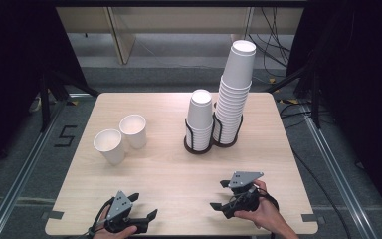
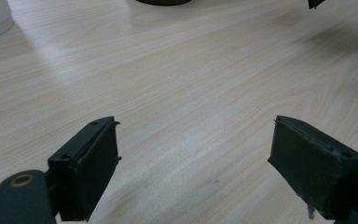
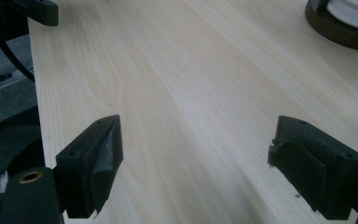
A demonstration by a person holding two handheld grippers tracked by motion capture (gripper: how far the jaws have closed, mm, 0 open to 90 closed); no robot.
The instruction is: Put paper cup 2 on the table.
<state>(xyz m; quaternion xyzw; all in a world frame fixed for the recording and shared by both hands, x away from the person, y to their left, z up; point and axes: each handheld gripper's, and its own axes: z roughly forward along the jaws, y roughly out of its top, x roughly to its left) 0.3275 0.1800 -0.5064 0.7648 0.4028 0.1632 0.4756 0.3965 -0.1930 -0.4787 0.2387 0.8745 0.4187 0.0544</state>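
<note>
At the bottom of the high view, we see the left tool [image 1: 143, 206] and the right tool [image 1: 220, 194] low over the desk [image 1: 179, 169], both spread wide and holding nothing. Two loose cups [image 1: 121, 137] stand at centre left, well apart from both tools. Two stacks of cups [image 1: 221, 107] stand right of centre, above the right tool.

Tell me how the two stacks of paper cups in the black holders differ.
The right stack is much taller than the left stack, with many more nested rims showing. The right stack leans a little toward the right at its top, while the left stack stands straight. The right stack sits slightly farther back on the table than the left stack. Both hold upside-down white cups in black holders, side by side.
</note>
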